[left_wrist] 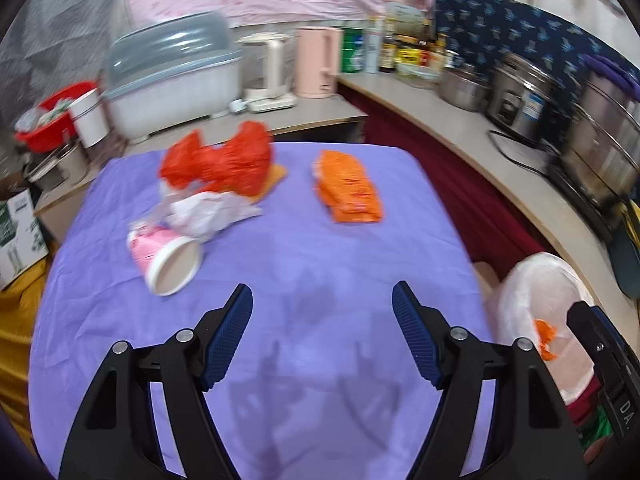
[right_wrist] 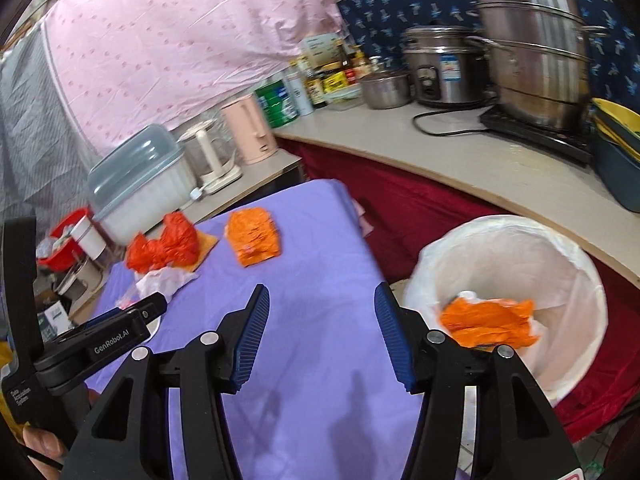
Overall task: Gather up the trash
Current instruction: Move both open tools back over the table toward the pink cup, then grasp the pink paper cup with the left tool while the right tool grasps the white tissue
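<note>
On the purple-covered table (left_wrist: 280,280) lie a tipped pink-and-white cup (left_wrist: 164,258), crumpled white paper (left_wrist: 208,212), a red plastic bag (left_wrist: 220,162) and an orange wrapper (left_wrist: 348,188). My left gripper (left_wrist: 322,300) hovers open over the near cloth, nothing between its fingers. My right gripper (right_wrist: 320,304) is open and empty too, above the table's right part; the orange wrapper (right_wrist: 254,236) and red bag (right_wrist: 164,244) lie beyond it. A white-lined bin (right_wrist: 560,248) to the right of the table holds orange trash (right_wrist: 488,320). The left gripper's body (right_wrist: 100,340) shows at the left of the right wrist view.
A counter (left_wrist: 480,140) curves along the right with steel pots (right_wrist: 532,52), a rice cooker (right_wrist: 440,68) and bottles (left_wrist: 400,48). Behind the table stand a pink kettle (left_wrist: 316,62), a lidded white box (left_wrist: 172,80) and a red basin (left_wrist: 52,116). A red skirt hangs under the counter.
</note>
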`<state>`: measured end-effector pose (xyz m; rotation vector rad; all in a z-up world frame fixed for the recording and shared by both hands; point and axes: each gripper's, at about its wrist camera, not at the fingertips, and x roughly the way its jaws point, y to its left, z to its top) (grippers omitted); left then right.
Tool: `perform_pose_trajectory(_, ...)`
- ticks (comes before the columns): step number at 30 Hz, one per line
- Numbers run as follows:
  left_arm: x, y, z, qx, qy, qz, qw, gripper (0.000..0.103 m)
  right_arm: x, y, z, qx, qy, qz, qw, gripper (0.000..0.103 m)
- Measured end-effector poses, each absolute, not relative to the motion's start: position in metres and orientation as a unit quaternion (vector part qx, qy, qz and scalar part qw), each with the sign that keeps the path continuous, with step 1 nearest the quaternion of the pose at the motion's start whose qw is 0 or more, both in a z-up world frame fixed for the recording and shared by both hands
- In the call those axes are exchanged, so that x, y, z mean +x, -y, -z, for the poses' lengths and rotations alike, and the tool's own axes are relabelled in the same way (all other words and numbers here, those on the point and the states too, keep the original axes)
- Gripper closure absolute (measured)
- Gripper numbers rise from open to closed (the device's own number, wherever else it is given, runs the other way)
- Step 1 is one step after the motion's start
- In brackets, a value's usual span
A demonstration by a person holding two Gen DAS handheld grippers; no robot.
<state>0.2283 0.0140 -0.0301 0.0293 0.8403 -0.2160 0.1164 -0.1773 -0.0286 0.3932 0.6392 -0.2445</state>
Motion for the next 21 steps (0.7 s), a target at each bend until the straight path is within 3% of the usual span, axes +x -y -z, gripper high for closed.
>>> perform_pose_trajectory(4,0.242,-0.062,0.039,-0.003,-0.413,0.061,0.909,0.028,0.141,0.145,0.036,0.180,-0.326,0.092,0.923,0.049)
perform_pose_trajectory(10,0.260,-0.117,0.061,-0.014,-0.431,0.021,0.902,0.028,0.176,0.108,0.050,0.174,-0.346,0.063,0.920,0.049)
perform_pose_trajectory(21,0.295,-0.150,0.100,0.001,-0.450,-0.002,0.893,0.028,0.234,0.075,0.080,0.170,-0.376,0.041,0.910,0.049)
